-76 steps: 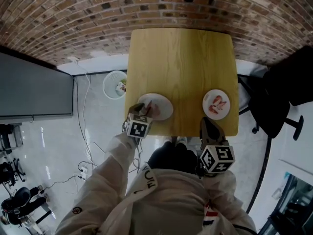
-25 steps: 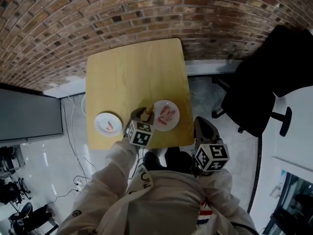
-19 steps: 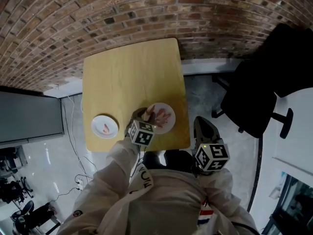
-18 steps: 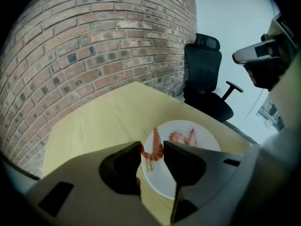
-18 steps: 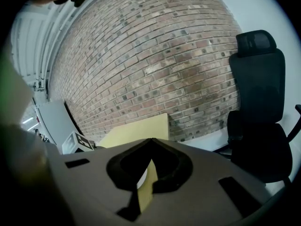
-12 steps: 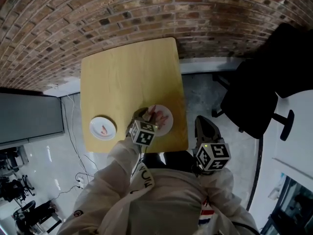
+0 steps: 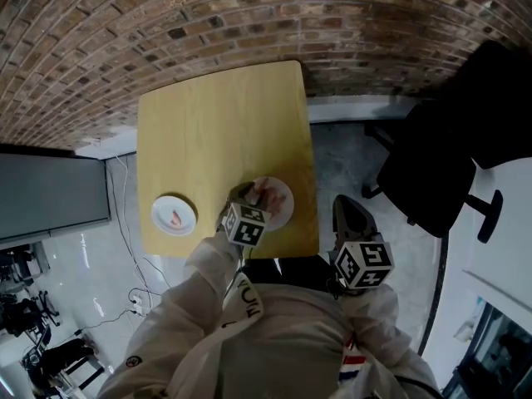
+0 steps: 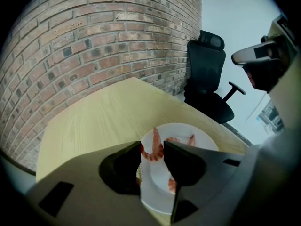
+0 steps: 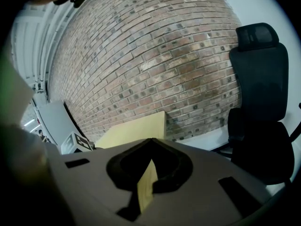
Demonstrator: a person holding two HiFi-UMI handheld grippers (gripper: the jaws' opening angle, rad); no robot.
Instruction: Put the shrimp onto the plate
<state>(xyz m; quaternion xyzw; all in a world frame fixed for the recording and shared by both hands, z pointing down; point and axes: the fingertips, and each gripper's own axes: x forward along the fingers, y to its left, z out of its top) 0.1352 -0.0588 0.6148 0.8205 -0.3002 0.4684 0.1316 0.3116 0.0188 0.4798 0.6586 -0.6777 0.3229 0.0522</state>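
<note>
Two white plates sit near the front edge of the yellow table (image 7: pixel 220 115). The left plate (image 7: pixel 174 214) carries one shrimp (image 7: pixel 175 217). My left gripper (image 7: pixel 253 194) reaches down over the right plate (image 7: pixel 281 196). In the left gripper view, that plate (image 8: pixel 200 147) holds several pink shrimps, and one shrimp (image 8: pixel 154 150) lies between the tips of my left gripper (image 8: pixel 153 149), whose jaws stand open around it. My right gripper (image 7: pixel 345 204) hangs off the table's right front corner, shut and empty. Its tips (image 9: pixel 150 142) meet in the right gripper view.
A brick wall runs behind the table. A black office chair (image 7: pixel 440 148) stands to the right, also seen as the chair (image 8: pixel 209 79) in the left gripper view and the chair (image 9: pixel 261 102) in the right gripper view. A dark panel (image 7: pixel 50 198) stands at the left.
My left gripper left the left plate, crossed to the right plate and came down over a shrimp there. The right gripper drifted slightly and stayed shut.
</note>
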